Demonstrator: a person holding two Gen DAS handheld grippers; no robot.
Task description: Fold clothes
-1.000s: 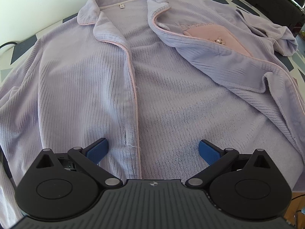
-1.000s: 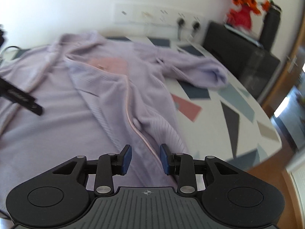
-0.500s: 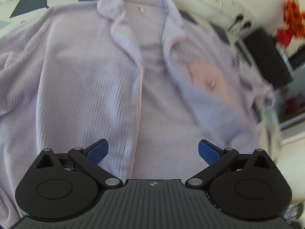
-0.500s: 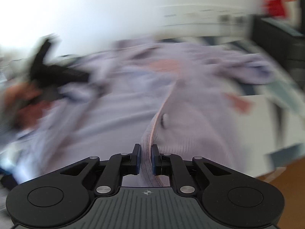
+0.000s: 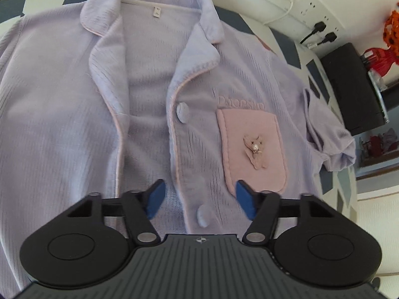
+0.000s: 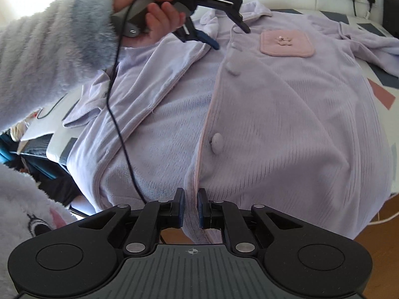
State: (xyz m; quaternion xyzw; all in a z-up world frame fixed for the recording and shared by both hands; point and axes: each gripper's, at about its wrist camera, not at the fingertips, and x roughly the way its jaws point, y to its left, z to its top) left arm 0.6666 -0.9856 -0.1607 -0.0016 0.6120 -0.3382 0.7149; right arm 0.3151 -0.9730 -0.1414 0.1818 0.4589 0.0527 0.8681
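Observation:
A lilac fleece pyjama top (image 5: 62, 112) lies spread on the table with its collar at the far side. Its pink chest pocket (image 5: 251, 144) faces up. My left gripper (image 5: 200, 199) hovers over the buttoned front panel, just below the pocket. Its jaws are closing, with only cloth and a button (image 5: 203, 215) lying beneath the gap, and the pads press on nothing. In the right wrist view the left gripper (image 6: 229, 36) hangs above the pyjama top (image 6: 286, 124) near the collar. My right gripper (image 6: 190, 209) is shut on the pink-piped front edge near the hem.
A person's fluffy sleeve (image 6: 49, 49) and a black cable (image 6: 119, 124) cross the left of the right wrist view. The patterned table (image 6: 381, 74) shows at the right, with wooden floor (image 6: 374, 236) beyond its edge. A black box (image 5: 354, 87), a red vase (image 5: 381, 54) and wall sockets (image 5: 299, 5) stand behind.
The right gripper shut on the front edge and drew the folded-back panel across the middle, so the pocket and buttons now lie flat. The left gripper moved toward the pocket and its jaws narrowed.

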